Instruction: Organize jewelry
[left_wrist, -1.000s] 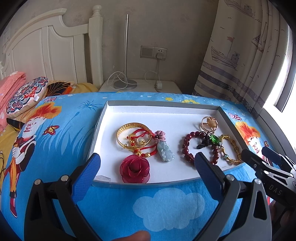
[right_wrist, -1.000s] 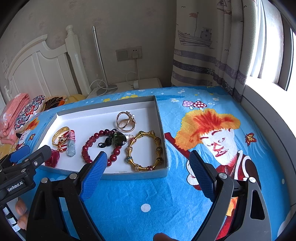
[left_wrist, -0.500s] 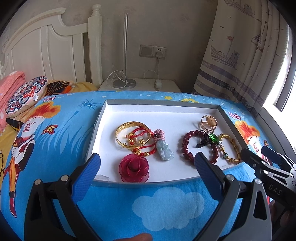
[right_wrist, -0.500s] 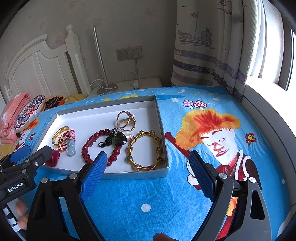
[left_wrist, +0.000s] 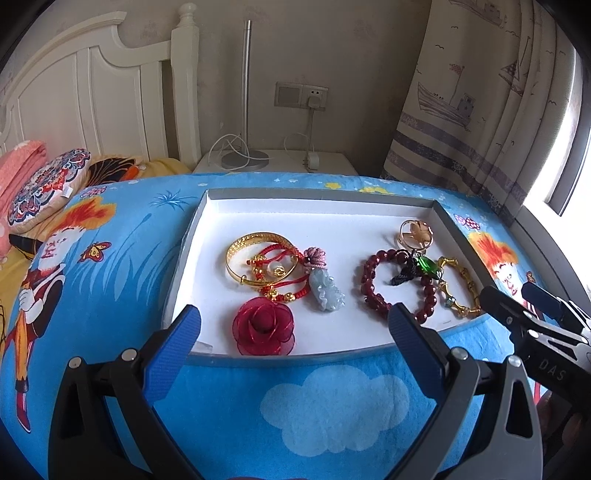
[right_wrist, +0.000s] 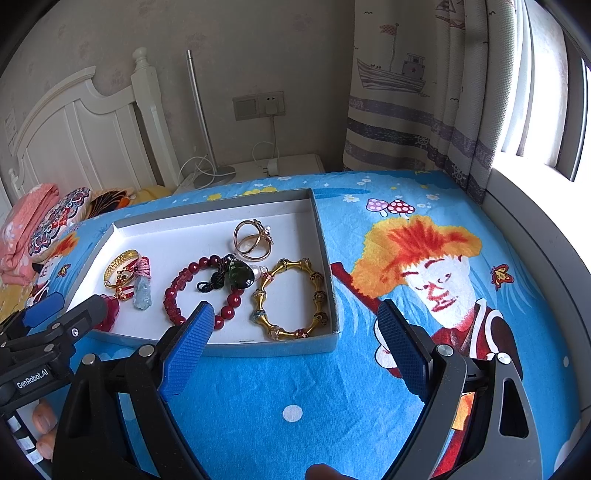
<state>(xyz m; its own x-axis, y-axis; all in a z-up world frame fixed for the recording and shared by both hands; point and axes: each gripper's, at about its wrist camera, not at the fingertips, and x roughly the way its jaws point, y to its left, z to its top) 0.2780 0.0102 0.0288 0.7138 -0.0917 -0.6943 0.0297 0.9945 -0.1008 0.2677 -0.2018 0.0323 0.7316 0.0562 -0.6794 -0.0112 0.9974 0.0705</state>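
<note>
A shallow white tray (left_wrist: 280, 218) (right_wrist: 192, 236) lies on the blue bed cover. It holds a gold bangle (left_wrist: 242, 245) tangled with red cord bracelets (left_wrist: 284, 291), a pale jade pendant (left_wrist: 327, 290), a red fabric rose (left_wrist: 264, 326), a dark red bead bracelet (left_wrist: 369, 284) (right_wrist: 173, 295), a green pendant (left_wrist: 426, 266) (right_wrist: 238, 275), a gold ring brooch (left_wrist: 415, 234) (right_wrist: 253, 242) and a gold bamboo-link bracelet (left_wrist: 461, 291) (right_wrist: 291, 299). My left gripper (left_wrist: 293, 334) is open and empty at the tray's near edge. My right gripper (right_wrist: 295, 332) is open and empty at the tray's near right corner.
The blue cartoon bed cover (left_wrist: 325, 406) (right_wrist: 424, 266) spreads around the tray. Pillows (left_wrist: 44, 184) and a white headboard (left_wrist: 110, 92) are at the left. A nightstand with lamp base and cables (left_wrist: 273, 160) stands behind. A curtain (right_wrist: 424, 92) and window are at the right.
Both grippers stay open. The left view has shifted very slightly toward the tray; the jewelry has not moved.
</note>
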